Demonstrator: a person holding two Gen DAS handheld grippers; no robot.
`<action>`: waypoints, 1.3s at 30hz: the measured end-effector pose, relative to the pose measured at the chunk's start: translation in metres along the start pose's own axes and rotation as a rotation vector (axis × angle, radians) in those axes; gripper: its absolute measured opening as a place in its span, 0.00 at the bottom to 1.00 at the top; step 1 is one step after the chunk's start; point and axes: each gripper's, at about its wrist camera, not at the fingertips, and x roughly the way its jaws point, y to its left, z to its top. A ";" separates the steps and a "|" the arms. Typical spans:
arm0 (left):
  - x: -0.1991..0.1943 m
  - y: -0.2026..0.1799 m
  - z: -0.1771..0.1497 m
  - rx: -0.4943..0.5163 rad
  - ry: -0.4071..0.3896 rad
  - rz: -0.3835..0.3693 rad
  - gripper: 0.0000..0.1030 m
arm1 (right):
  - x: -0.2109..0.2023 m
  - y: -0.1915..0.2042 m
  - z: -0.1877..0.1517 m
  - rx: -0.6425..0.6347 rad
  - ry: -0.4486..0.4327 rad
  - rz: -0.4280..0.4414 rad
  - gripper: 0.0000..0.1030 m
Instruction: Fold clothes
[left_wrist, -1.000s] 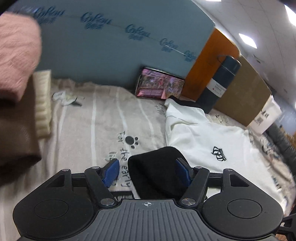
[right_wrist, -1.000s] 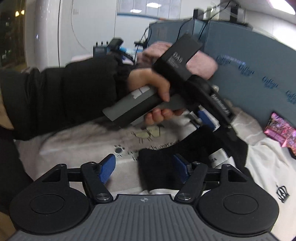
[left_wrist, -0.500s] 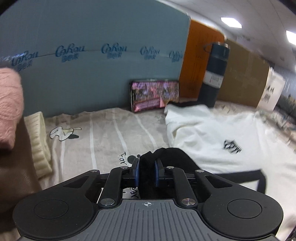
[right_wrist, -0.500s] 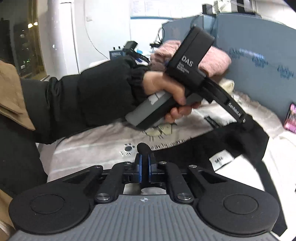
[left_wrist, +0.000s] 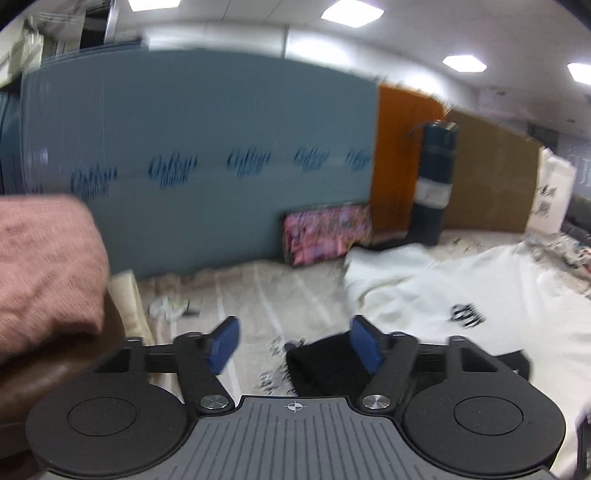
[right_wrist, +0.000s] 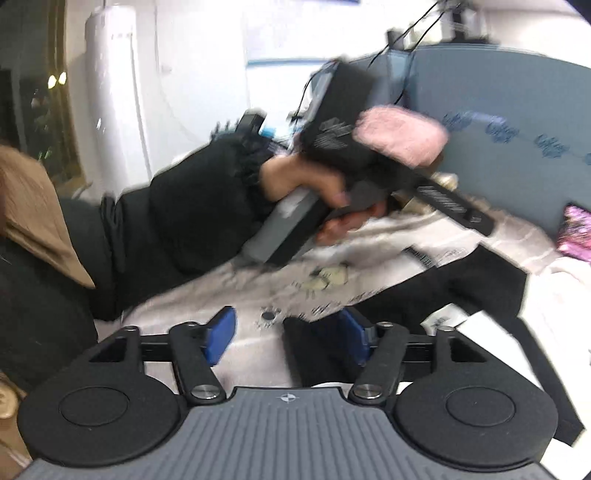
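A black garment (right_wrist: 443, 284) lies partly on a white T-shirt (left_wrist: 461, 291) with a small black logo, on a beige printed sheet (left_wrist: 258, 295). My left gripper (left_wrist: 294, 345) hovers over the black garment's folded edge (left_wrist: 325, 365). Its jaws are opening, and the cloth lies loose below the right pad, not pinched. My right gripper (right_wrist: 287, 339) is opening too, with another edge of the black garment (right_wrist: 314, 350) loose by its right pad. A hand in a black sleeve (right_wrist: 295, 181) grasps the left gripper's handle.
Folded pink (left_wrist: 44, 266), brown and cream knits are stacked at the left. A blue foam board (left_wrist: 221, 166), a pink phone screen (left_wrist: 325, 232), a dark flask (left_wrist: 434, 192) and cardboard (left_wrist: 491, 177) line the back. The view is motion-blurred.
Half a second ago both grippers were pinched on the black garment. Both have since let go and spread wide, and the left one has risen and rolled.
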 end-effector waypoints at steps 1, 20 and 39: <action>-0.009 -0.003 0.001 0.015 -0.024 -0.007 0.75 | -0.010 0.000 -0.003 0.005 -0.028 -0.028 0.74; -0.115 -0.131 -0.077 0.589 -0.049 -0.649 0.94 | -0.157 0.014 -0.099 0.232 -0.118 -0.666 0.99; -0.099 -0.167 -0.090 0.476 0.067 -0.887 0.94 | -0.170 0.062 -0.116 0.103 -0.020 -0.283 0.96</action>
